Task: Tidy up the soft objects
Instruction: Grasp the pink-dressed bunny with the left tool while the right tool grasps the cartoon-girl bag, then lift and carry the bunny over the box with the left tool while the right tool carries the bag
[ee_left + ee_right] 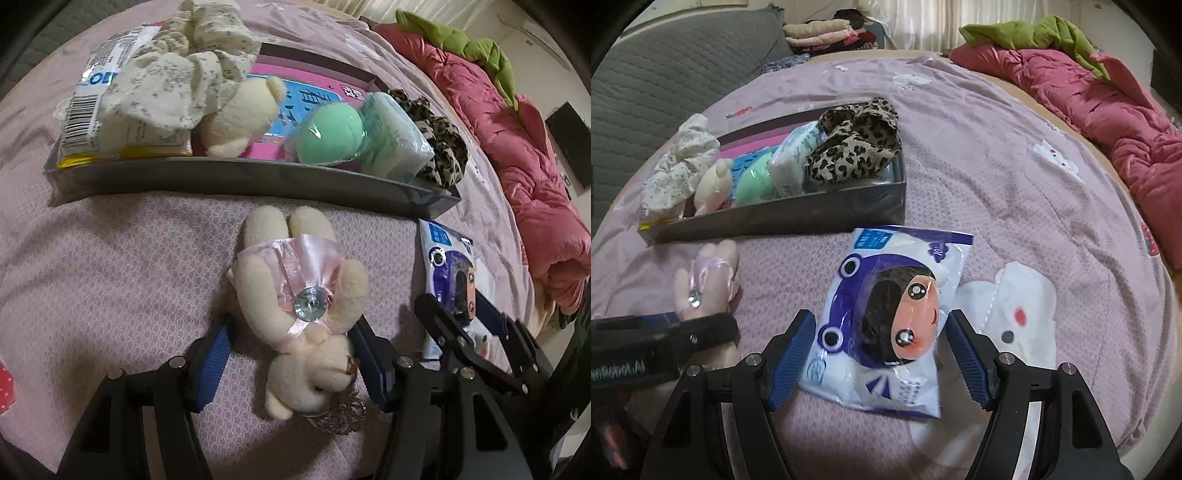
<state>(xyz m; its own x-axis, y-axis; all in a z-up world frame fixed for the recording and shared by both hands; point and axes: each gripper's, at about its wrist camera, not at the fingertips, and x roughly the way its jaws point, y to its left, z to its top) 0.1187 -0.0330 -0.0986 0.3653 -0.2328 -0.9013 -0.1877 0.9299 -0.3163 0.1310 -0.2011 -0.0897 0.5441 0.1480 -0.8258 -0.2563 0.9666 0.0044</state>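
Note:
A cream plush bear in a pink satin dress (291,280) lies on the pink bedspread (110,277), head toward the camera. My left gripper (291,350) is open with its blue pads on either side of the bear's head and shoulders. In the right wrist view a white and purple tissue pack with a cartoon face (890,321) lies flat between the blue pads of my open right gripper (882,347). Just behind both stands the grey box (258,181), holding a floral cloth (173,81), a second cream bear (240,118), a green ball (328,136), a wrapped pack (391,136) and a leopard scrunchie (853,144).
A red quilt (1108,110) with a green blanket (1034,33) on it lies along the right of the bed. A grey quilted cushion (665,74) and a stack of folded clothes (827,33) are at the far left and back. A white cartoon print (1015,314) marks the bedspread.

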